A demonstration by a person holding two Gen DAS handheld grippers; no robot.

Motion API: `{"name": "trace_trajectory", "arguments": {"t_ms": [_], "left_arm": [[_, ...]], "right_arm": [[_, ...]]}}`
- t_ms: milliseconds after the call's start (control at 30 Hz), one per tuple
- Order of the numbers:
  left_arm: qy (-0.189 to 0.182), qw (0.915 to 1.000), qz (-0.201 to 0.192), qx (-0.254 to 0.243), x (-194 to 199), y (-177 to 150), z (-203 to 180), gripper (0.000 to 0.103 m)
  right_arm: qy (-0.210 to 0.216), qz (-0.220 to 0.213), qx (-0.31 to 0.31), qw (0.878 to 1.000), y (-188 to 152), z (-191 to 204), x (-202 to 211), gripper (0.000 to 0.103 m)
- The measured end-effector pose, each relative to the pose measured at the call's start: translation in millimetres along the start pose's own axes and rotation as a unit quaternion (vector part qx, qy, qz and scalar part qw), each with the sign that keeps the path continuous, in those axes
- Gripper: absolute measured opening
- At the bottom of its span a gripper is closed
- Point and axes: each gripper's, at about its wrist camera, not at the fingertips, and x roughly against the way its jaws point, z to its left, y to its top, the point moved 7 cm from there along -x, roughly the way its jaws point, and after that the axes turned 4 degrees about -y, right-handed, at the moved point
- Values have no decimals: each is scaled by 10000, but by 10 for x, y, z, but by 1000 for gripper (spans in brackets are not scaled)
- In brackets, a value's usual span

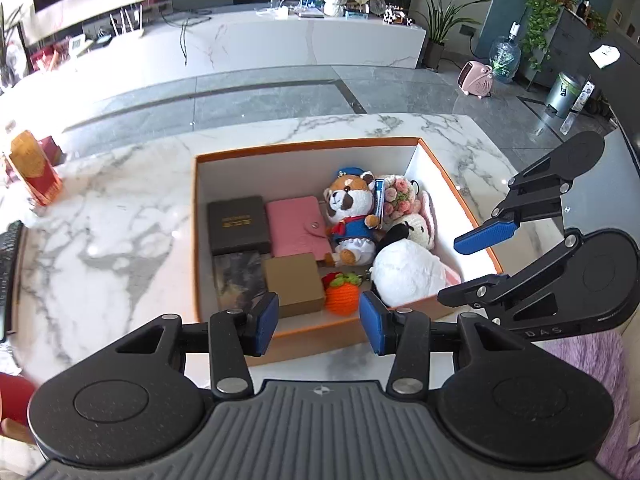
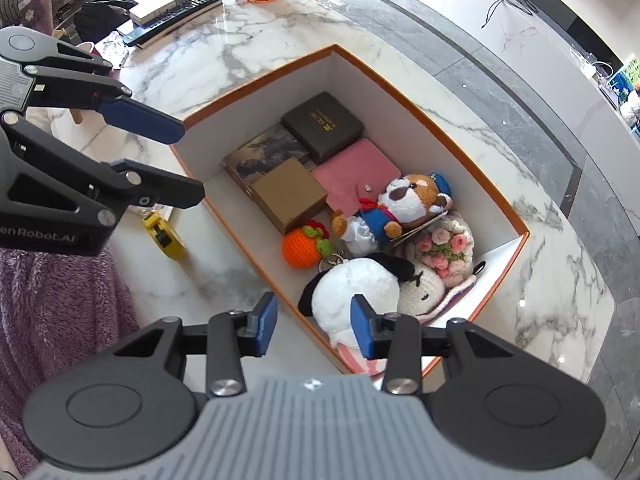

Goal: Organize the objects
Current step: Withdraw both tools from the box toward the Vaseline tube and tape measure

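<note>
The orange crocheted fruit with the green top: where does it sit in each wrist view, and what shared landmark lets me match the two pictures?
Left wrist view: the orange crocheted fruit lies low in the box, near its front wall, right of the tan cardboard box.
Right wrist view: it sits left of centre, by the box's left wall, just below the tan box.
Shared landmark: the pink snap wallet.
</note>
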Motion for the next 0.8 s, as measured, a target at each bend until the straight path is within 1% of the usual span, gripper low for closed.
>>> {"name": "trace_trajectory", "arguments": {"t_ms": [167,267,333,367,467,600,733,800], "left_arm": [[231,9996,-142,-110,277,-186,130,53],[280,9993,-193,-158,406,-327,229,53],[281,9993,-189,-139,445,-421,307,53],[289,9993,-180,-126,452,-470,348,54],[257,9995,-102,-164,424,-636,469,56],[183,9995,108,-240,321,-848,617,58],[46,9993,215,-304,212,-1022,761,68],[26,9987,326,-396,120,-1077,813,70]], "right_arm": [[118,-290,-64,9995,23,252,165,46],[194,-481,-31,9987,22,415,214,47],[271,-624,5,9977,15,525,220,50],[307,-686,14,9972,10,578,216,54],[456,-824,170,9954,-10,769,161,54],[462,-959,470,9932,-28,1022,-14,54],[646,-908,535,9923,-22,1196,-265,54],[666,-855,611,9922,-2,1250,-391,55]]}}
